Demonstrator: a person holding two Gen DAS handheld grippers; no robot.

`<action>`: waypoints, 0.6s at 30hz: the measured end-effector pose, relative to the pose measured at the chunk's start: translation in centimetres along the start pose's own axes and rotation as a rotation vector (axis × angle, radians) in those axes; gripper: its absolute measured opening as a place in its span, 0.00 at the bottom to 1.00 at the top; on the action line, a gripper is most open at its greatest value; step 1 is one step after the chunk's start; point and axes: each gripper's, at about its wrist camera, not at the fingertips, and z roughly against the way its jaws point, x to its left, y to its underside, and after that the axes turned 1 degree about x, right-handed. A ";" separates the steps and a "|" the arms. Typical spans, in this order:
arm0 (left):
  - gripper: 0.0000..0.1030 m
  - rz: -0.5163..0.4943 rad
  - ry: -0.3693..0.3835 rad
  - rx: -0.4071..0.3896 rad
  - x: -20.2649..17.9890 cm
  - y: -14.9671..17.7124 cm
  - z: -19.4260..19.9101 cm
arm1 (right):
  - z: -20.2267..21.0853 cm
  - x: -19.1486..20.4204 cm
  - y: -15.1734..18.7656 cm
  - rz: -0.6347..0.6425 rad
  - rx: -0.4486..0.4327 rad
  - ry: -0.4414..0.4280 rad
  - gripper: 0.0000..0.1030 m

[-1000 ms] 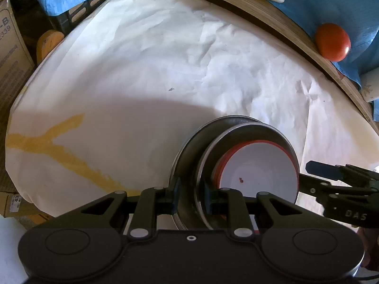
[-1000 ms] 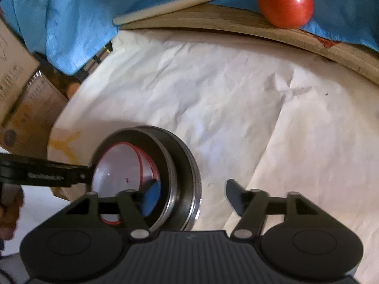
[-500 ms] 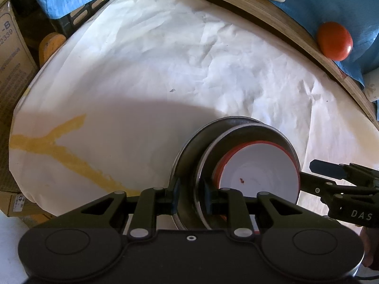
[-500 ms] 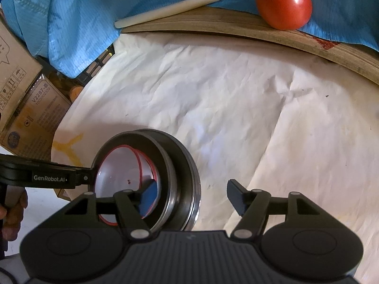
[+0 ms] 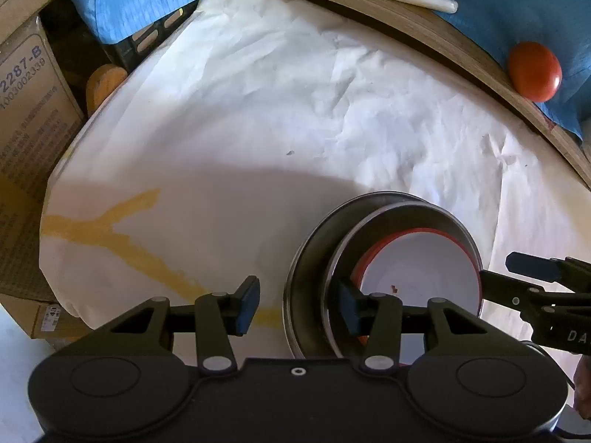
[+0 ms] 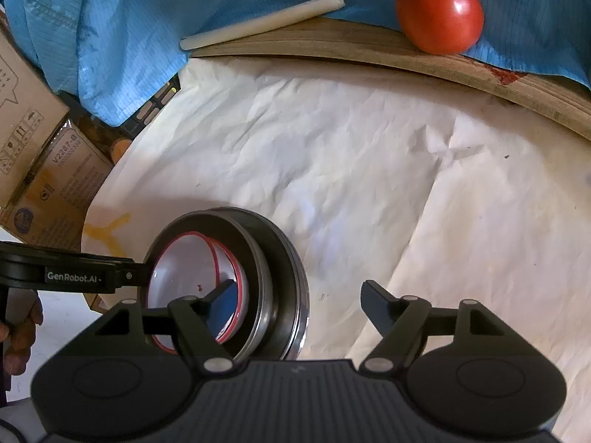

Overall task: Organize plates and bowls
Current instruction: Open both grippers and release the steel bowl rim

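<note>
- Now my left tongs (image 5: 297, 304) have just been opening; the fingers stand spread either side of the pan (image 5: 314, 258) wall, off it, since the stack sits settled on the desk (image 5: 258, 129).
- Right tongs (image 6: 295, 301) have been widening too, holding nothing, one finger inside the bowl (image 6: 184, 269).
- Nested: bowl in tin (image 6: 258, 258) in pan.

Both wrist cameras look steeply down, close over the paper-covered table (image 5: 295, 118), from opposite sides; both show the nested bowls (image 6: 273, 258) and probably the same tomato (image 6: 439, 13).
</note>
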 end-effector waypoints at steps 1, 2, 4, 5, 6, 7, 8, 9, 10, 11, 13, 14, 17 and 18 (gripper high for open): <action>0.47 0.001 -0.002 -0.001 -0.1 0.0 0.0 | 0.0 0.0 0.0 0.000 -0.001 -0.001 0.78; 0.47 0.003 -0.004 -0.002 -0.1 0.0 0.0 | 0.1 0.0 0.0 0.001 -0.002 -0.002 0.78; 0.47 0.005 -0.007 -0.004 -0.2 0.1 0.1 | 0.1 0.0 0.1 0.000 -0.003 -0.002 0.79; 0.47 0.007 -0.009 -0.005 -0.2 0.1 0.1 | 0.1 -0.1 0.1 0.000 -0.004 -0.004 0.79; 0.47 0.007 -0.011 -0.006 -0.2 0.2 0.2 | 0.2 -0.1 0.2 -0.001 -0.005 -0.006 0.80; 0.47 0.007 -0.013 -0.007 -0.3 0.2 0.2 | 0.2 -0.1 0.2 0.000 -0.005 -0.007 0.80; 0.47 0.008 -0.015 -0.009 -0.3 0.2 0.3 | 0.2 -0.2 0.2 0.001 -0.006 -0.008 0.81; 0.48 0.009 -0.017 -0.011 -0.3 0.3 0.3 | 0.3 -0.2 0.3 0.002 -0.007 -0.010 0.82; 0.48 0.011 -0.020 -0.013 -0.3 0.3 0.4 | 0.3 -0.2 0.4 0.003 -0.008 -0.011 0.83; 0.49 0.012 -0.023 -0.017 -0.3 0.4 0.4 | 0.4 -0.3 0.4 0.004 -0.008 -0.012 0.84; 0.55 0.017 -0.037 -0.025 -0.3 0.5 0.5 | 0.5 -0.4 0.6 0.005 -0.009 -0.015 0.86; 0.56 0.019 -0.045 -0.032 -0.3 0.6 0.6 | 0.6 -0.5 0.6 0.006 -0.010 -0.017 0.88; 0.61 0.031 -0.053 -0.049 -0.2 0.9 1.0 | 0.8 -0.5 0.8 0.016 -0.015 -0.025 0.91; 0.65 0.036 -0.050 -0.056 -0.1 1.0 1.2 | 0.8 -0.4 0.8 0.022 -0.017 -0.029 0.92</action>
